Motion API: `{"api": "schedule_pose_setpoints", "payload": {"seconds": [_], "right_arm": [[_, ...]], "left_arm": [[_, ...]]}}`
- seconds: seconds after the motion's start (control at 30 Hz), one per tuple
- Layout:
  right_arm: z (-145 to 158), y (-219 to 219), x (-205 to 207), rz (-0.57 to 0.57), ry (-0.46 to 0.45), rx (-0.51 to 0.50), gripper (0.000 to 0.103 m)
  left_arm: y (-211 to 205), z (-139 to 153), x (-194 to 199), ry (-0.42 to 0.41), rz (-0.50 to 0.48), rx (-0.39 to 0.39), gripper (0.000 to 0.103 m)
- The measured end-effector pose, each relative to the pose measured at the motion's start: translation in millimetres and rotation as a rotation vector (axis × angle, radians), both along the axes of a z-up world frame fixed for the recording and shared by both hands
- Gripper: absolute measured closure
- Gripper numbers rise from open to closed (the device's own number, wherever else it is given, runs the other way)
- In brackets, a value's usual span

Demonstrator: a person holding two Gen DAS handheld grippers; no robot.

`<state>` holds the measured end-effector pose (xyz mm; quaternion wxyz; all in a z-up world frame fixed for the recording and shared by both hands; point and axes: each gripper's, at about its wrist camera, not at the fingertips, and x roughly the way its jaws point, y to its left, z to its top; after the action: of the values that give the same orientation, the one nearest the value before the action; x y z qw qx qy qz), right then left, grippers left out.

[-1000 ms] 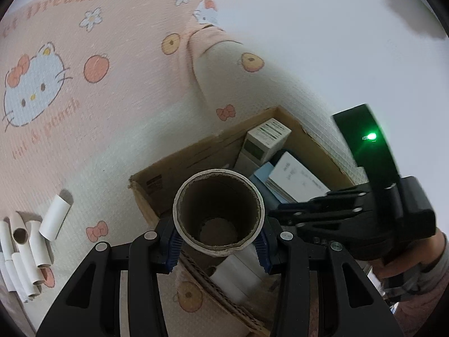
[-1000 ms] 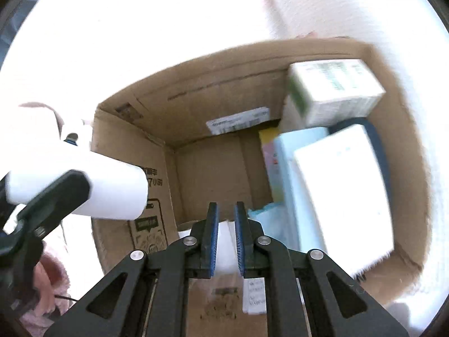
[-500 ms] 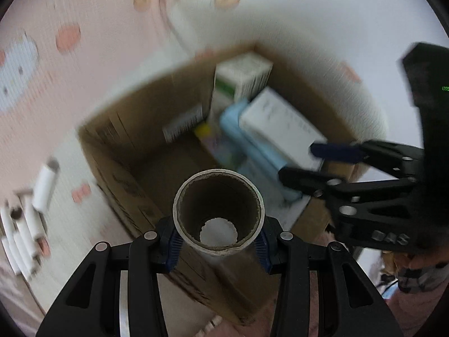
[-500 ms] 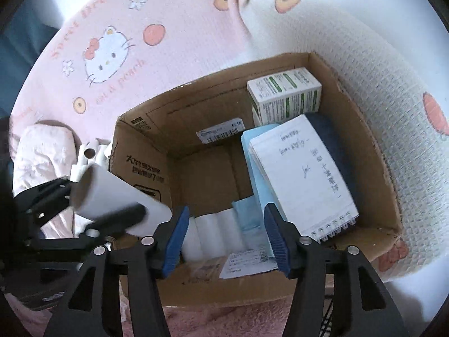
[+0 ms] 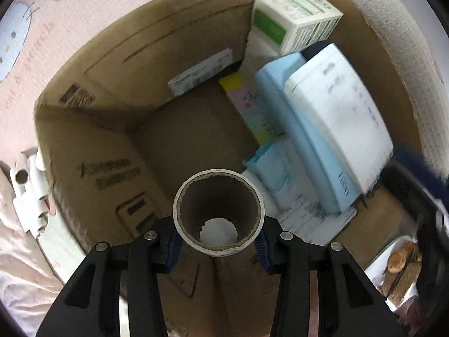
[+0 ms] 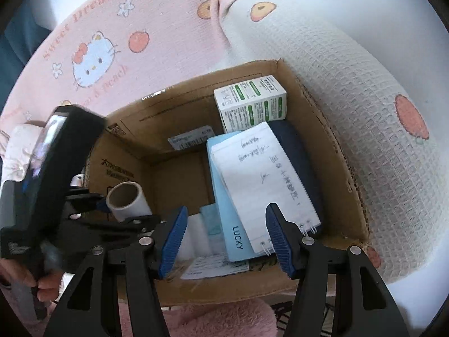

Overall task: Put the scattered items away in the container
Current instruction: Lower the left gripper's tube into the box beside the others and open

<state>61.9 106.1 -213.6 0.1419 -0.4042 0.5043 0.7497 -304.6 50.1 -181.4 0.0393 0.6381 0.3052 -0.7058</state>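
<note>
Cardboard tube (image 5: pixel 219 213) is sitting pinched in the left gripper (image 5: pixel 218 240), pads pressing on its sides at 9 and 3 o'clock, open end facing the camera. It's hanging over the cardboard box (image 5: pixel 92 151), near the box's left wall as the right wrist view shows it (image 6: pixel 125 198).

Handling, my read: hollow white-wrapped card, looking very light and stiff along its length but crushable across the bore. Gripping mid-wall with light squeeze seems right; too much and it's going oval. Smooth wrap could be slipping if the grip goes slack.

Right gripper (image 6: pixel 224 234) is carrying nothing; jaws are closing, in the frame the blue pads are standing spread with empty air between, hovering over the box's near edge at 6 o'clock.

Box contents: green-and-white carton (image 6: pixel 249 106) at 12 o'clock, handwritten notepad (image 6: pixel 263 179) leaning on a light-blue "LUCKY" book (image 6: pixel 227 210), dark-blue item behind at 3 o'clock, white tubes (image 6: pixel 196 236) lying on the floor at 6 o'clock. Left half of the floor is looking free.

More tubes (image 5: pixel 28 193) are lying outside the box at 9 o'clock, on the pink blanket (image 6: pixel 92 19).
</note>
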Motion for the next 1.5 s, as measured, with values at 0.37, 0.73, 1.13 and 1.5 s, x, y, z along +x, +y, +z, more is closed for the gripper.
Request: {"api": "schedule_pose_setpoints", "payload": {"seconds": [0.37,0.73,1.13,1.5], "right_arm": [[-4,8,14,0.025,-0.049,0.077,0.100],[-9,11,9,0.075,-0.034,0.082,0.100],[-12,6,15,0.161,-0.029,0.074,0.100],[9,-5,18,0.253,-0.010,0.083,0.100]], "left_arm": [[6,-43,-35,-0.164,-0.007,-0.088,0.056],[1,-84,-38,-0.331,-0.013,-0.167,0.055],[5,-79,-31,-0.378,0.039,-0.193,0.053],[-23,-4,4,-0.187,0.173,-0.184,0.048]]}}
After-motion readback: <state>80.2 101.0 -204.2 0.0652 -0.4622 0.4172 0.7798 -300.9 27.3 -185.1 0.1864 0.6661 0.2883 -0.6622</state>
